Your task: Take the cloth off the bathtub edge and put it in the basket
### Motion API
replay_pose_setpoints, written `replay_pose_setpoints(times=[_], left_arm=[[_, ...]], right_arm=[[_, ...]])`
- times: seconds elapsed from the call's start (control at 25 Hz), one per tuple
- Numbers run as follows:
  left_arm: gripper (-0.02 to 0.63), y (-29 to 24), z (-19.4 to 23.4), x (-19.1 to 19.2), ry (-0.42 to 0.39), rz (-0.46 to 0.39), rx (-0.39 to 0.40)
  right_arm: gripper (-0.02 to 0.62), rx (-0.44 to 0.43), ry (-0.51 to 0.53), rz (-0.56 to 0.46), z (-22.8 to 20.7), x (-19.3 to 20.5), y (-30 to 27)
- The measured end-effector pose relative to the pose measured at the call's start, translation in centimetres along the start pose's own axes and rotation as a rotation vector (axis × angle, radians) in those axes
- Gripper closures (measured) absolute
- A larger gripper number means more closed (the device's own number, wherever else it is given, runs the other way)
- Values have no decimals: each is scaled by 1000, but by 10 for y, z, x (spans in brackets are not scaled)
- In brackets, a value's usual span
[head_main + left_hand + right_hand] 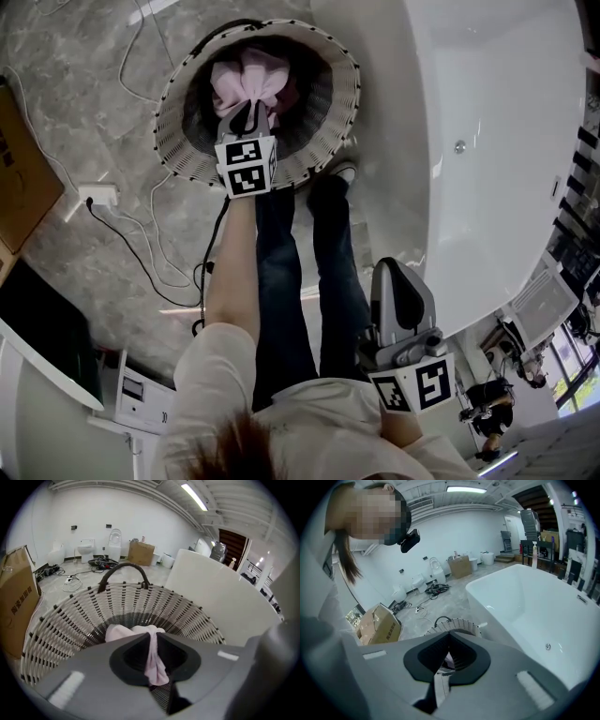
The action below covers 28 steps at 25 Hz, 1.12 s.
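A round wicker basket (178,122) (70,620) stands on the floor beside the white bathtub (487,141) (534,606). A pink cloth (255,77) (154,660) hangs bunched inside the basket's mouth. My left gripper (246,114) (153,637) points down into the basket and is shut on a fold of the cloth, which trails back between the jaws. My right gripper (386,267) (449,633) hangs lower right, next to the tub's outer wall, with its jaws together and nothing in them. In the right gripper view the basket (457,623) shows just past the jaw tips.
The person's legs and shoes (323,197) stand between basket and tub. A power strip with loose cables (98,195) lies on the marble floor at the left. A cardboard box (21,169) (16,602) sits left of the basket. Toilets (115,538) line the far wall.
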<state>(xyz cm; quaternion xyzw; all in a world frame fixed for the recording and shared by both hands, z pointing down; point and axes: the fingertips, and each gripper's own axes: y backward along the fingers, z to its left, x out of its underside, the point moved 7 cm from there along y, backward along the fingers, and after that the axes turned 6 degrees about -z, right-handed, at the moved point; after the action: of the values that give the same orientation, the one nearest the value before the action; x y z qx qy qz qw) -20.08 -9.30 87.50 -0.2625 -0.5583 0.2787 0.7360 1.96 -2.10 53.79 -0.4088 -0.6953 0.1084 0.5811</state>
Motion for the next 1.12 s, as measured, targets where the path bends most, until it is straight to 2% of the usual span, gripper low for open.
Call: replay_pose_setpoints(times=[0.2,0.52,0.92,1.04,1.12], left_arm=[[517,-21,-1,13,-12,60,17],[517,-45,7,38,17,160,14],[515,-43,8,38,27,182,-1],[515,-44,5,39,45,190,35],[447,-46,5,39,50,198,52]], right_arm=[[596,13,-11,17,-2,2,-3],[595,37,-29,45,-10,8,-6],[596,27,-35,49,-6,7,-10],[595,29,-38,44,-7,6,-9],[595,28,-39,41,-7,6,-9]])
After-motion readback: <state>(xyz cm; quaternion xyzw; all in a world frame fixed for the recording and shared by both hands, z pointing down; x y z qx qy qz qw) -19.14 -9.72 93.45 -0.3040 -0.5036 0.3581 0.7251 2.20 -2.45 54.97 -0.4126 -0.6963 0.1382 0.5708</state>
